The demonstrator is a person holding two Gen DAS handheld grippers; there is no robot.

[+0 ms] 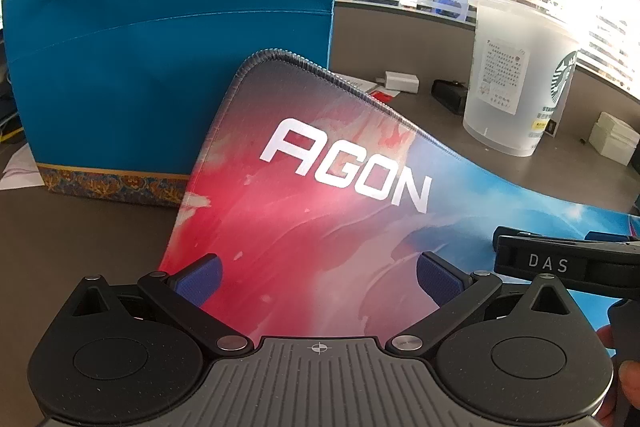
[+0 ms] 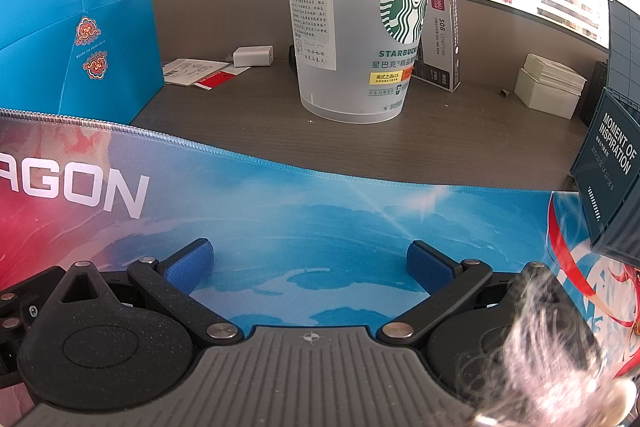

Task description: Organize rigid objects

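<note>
Blue pads of my left gripper [image 1: 318, 277] and right gripper [image 2: 310, 265] stood fully apart, holding nothing, over the AGON mouse mat [image 2: 280, 211]. Frosted Starbucks cup [image 2: 356, 39] stood upright ahead of my right claw, beyond the mat; teal gift bag [image 1: 160, 67] ahead-left.

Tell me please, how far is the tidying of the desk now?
Nothing looks done yet. Both grippers, left and right, are open and empty above the AGON mat. Nothing is in hand. Left to sort: the Starbucks cup, white charger, pen box, papers.
</note>
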